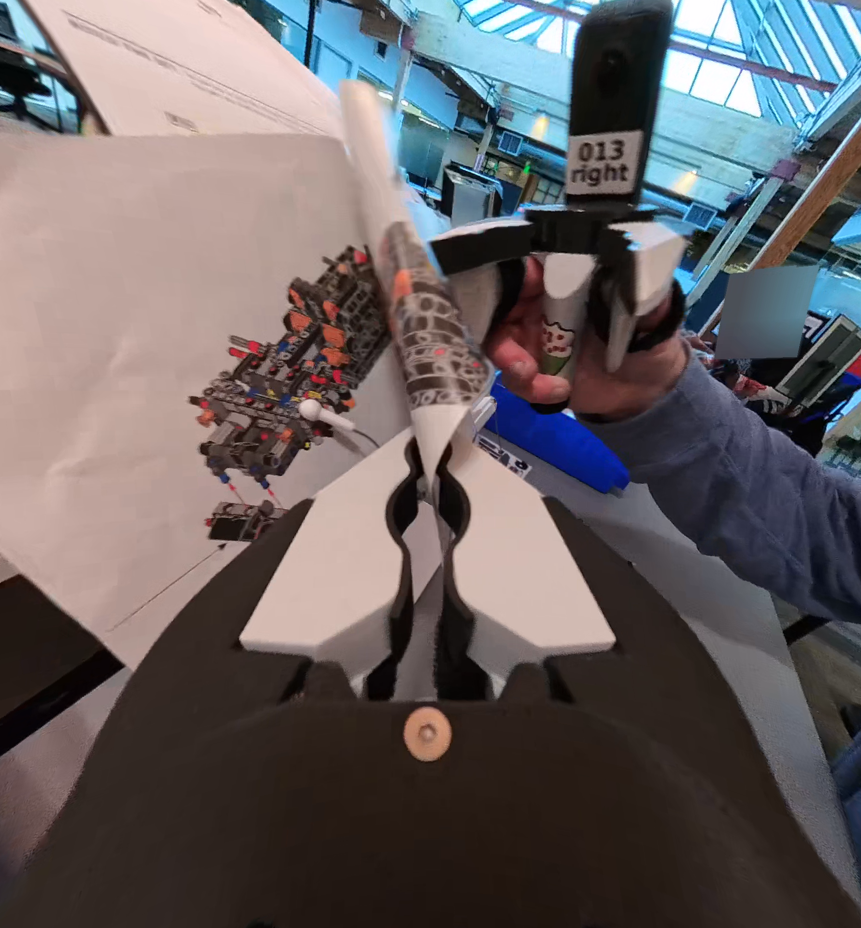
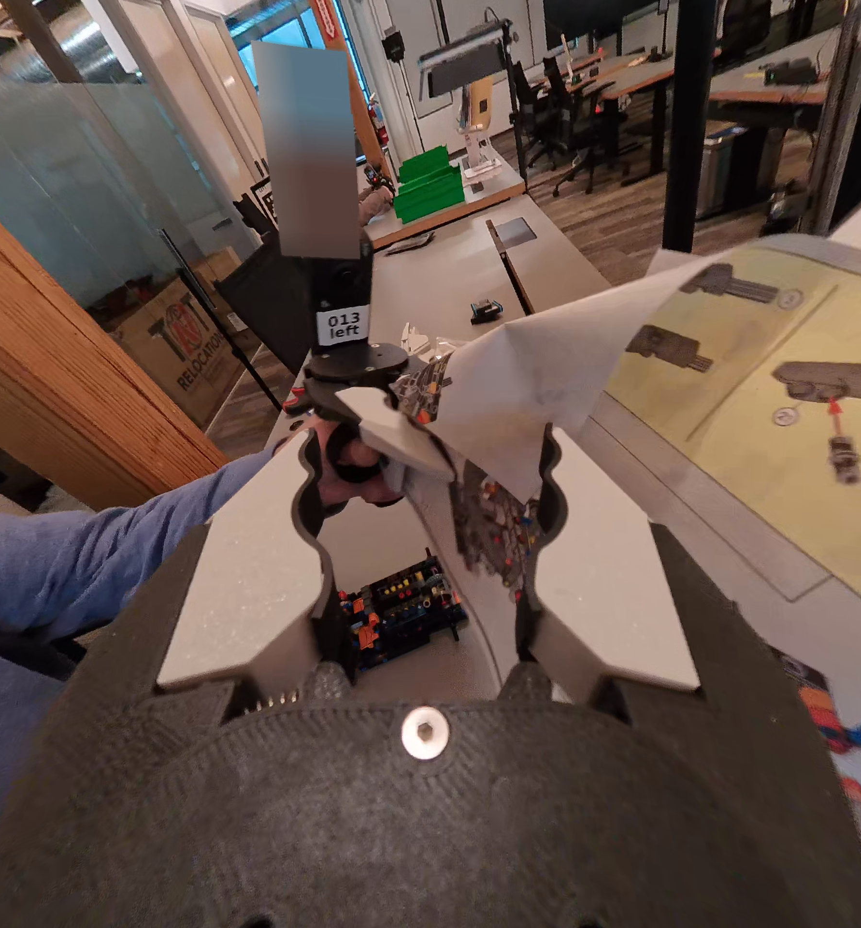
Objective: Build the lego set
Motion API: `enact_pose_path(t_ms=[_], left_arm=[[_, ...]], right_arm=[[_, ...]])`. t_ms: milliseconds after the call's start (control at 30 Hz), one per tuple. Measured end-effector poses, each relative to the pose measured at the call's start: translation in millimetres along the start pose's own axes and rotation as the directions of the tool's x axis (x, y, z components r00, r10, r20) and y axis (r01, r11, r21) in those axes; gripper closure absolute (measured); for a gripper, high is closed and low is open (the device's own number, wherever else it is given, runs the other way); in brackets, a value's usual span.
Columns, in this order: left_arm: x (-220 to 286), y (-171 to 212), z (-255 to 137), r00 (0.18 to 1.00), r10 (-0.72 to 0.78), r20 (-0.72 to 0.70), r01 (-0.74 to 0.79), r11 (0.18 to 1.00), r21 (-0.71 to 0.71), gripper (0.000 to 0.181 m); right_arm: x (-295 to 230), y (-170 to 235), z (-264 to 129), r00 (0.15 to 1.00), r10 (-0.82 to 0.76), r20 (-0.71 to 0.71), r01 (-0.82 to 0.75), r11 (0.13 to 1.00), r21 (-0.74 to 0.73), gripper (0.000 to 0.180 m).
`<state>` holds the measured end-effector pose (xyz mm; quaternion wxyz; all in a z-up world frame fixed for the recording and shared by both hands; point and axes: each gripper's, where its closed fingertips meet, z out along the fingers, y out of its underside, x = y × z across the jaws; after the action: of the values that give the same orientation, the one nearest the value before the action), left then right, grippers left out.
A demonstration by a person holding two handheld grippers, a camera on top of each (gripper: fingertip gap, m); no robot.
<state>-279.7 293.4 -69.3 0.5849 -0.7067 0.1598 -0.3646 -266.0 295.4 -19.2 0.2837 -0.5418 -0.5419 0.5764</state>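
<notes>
My left gripper (image 1: 431, 452) is shut on the corner of a loose instruction page (image 1: 438, 351), which rises folded from its fingertips. The open instruction booklet (image 1: 142, 301), with a printed picture of the model, lies to the left. My right gripper (image 2: 426, 452) is open; the same page (image 2: 519, 381) hangs between its fingers and brushes the right one, unpressed. In the right wrist view the left gripper's fingers (image 2: 393, 432) pinch that page. The dark, partly built lego model (image 2: 403, 617) sits on the table below. The right gripper (image 1: 569, 261) shows open beyond the page.
A blue object (image 1: 559, 442) lies on the table behind the page. A yellow booklet page (image 2: 770, 401) spreads to the right. A small black and blue item (image 2: 486, 309) lies farther back. A wooden pillar (image 2: 42, 376) stands at the left, with green stacked pieces (image 2: 428, 186) on a far table. About 6 cm separates my left fingertips from my right.
</notes>
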Motion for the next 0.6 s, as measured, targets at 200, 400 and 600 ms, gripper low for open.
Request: enact_pose_path(t_ms=[200,400,600], left_arm=[[-15,-19,-18,0.999,0.016,0.05,-0.016,1.0,-0.006,0.181],[-19,-26,-13,0.998,0.041,0.051,-0.038,0.998,-0.052,0.181],[-9,-39,-7,0.997,0.078,0.02,-0.078,0.997,-0.012,0.181]], right_arm=[[-40,27,-32,0.955,-0.289,-0.068,0.274,0.946,-0.173,0.123],[-12,110,-19,0.841,-0.503,-0.199,0.335,0.773,-0.539,0.128],[28,115,-3,0.713,-0.556,-0.427,0.305,0.795,-0.525,0.134]])
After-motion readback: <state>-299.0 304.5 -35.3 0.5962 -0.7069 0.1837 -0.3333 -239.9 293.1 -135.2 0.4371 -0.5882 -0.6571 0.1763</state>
